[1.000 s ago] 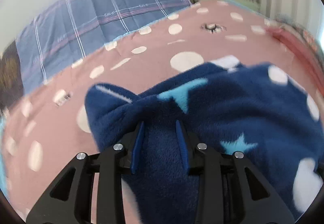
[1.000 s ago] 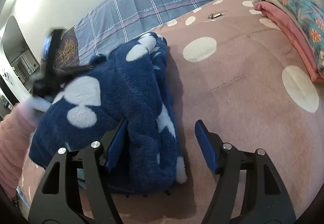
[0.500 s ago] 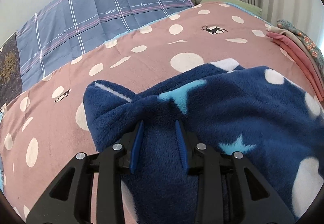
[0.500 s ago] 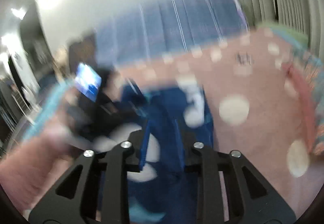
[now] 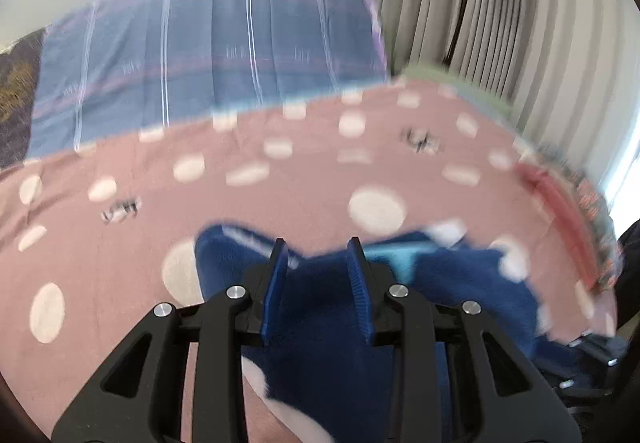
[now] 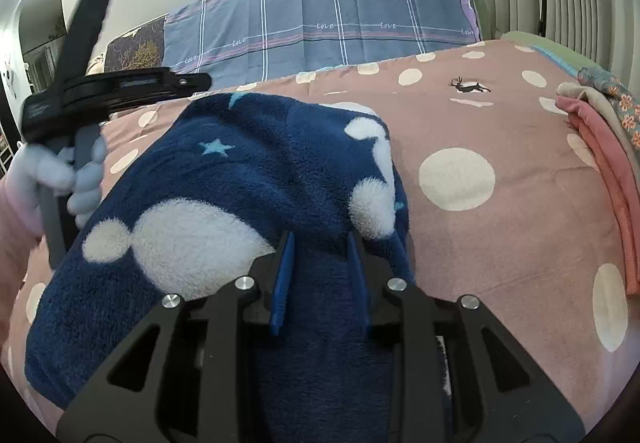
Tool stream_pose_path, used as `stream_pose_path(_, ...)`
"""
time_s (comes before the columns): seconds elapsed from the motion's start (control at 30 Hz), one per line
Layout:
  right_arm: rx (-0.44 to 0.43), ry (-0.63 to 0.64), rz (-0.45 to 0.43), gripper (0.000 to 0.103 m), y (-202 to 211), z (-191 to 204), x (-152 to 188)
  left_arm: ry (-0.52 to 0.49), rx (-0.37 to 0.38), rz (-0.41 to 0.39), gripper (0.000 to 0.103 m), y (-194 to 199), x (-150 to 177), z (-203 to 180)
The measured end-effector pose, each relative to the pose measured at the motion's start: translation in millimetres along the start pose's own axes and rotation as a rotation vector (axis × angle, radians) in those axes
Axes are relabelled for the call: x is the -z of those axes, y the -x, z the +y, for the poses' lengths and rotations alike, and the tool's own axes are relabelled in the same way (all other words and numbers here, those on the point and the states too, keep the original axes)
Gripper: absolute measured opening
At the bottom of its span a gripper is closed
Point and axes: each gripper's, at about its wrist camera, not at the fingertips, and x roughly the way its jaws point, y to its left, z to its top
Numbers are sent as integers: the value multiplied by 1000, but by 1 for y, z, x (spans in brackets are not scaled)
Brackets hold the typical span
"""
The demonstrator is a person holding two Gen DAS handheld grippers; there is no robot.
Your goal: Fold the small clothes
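The right tongs (image 6: 320,243) pinch the navy fleece garment (image 6: 224,183) over the pink dotted bedspread (image 6: 500,131).

Pink dotted bedspread (image 6: 500,131), plaid pillow (image 6: 328,23), curtain (image 5: 500,23), folded stack (image 6: 600,131).

We see a navy fleece garment (image 6: 240,183) with white blobs and pale blue stars. It lies on a dusty pink bedspread (image 6: 500,131) dotted with cream circles and small deer prints. At the far end is a blue plaid pillow (image 6: 340,23); at right, folded coral and floral clothes (image 6: 604,139).
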Motion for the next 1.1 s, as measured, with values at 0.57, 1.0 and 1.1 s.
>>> stream_pose_path(0.57, -19, -10, 1, 27, 1, -7, 4, 75, -17, -60, 39, 13, -17, 24)
stream_pose_path(1.0, -13, 2, 3, 27, 1, -6, 5, 175, -11, 74, 46, -8, -7, 38)
stream_pose_path(1.1, -15, 3, 5, 27, 2, -6, 5, 169, 151, -16, 46, 28, -13, 19)
